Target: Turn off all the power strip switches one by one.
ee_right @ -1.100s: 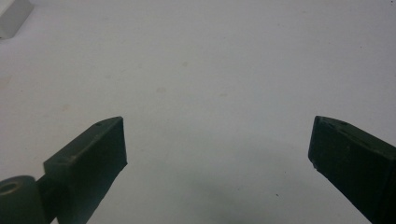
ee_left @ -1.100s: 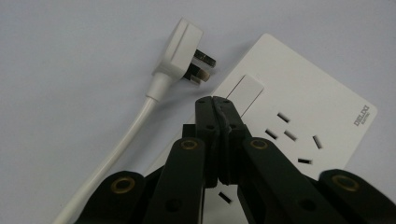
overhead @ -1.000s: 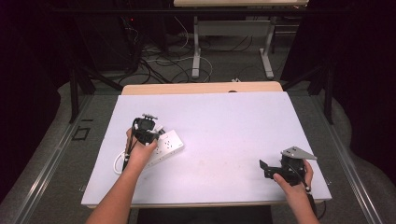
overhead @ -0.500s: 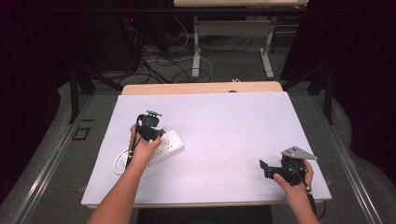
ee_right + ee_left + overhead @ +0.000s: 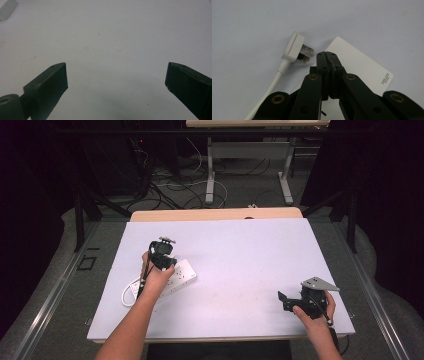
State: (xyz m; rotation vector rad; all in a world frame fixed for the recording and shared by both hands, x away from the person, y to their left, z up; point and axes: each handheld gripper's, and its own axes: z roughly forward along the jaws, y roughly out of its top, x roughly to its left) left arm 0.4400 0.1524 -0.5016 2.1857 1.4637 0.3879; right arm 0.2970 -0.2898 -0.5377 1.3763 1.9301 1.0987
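Note:
A white power strip (image 5: 183, 275) lies on the left part of the table, with its white cable (image 5: 128, 295) looped at its near end. In the left gripper view the strip (image 5: 362, 66) lies under the jaws. The strip's white plug (image 5: 295, 47) rests beside it, prongs pointing at the strip. My left gripper (image 5: 162, 261) hovers over the strip, pointing down. Its jaws (image 5: 326, 53) are pressed together with nothing between them. My right gripper (image 5: 283, 300) rests near the table's front right, and its jaws (image 5: 116, 75) stand wide open over bare table.
The white table top (image 5: 250, 255) has a wooden strip along its far edge (image 5: 215, 214). A white corner of something (image 5: 6, 8) shows at the top left of the right gripper view. Beyond the table are desk legs and floor cables (image 5: 200, 185).
My left gripper has drifted slightly toward the far right above the power strip. The right gripper has stayed where it was.

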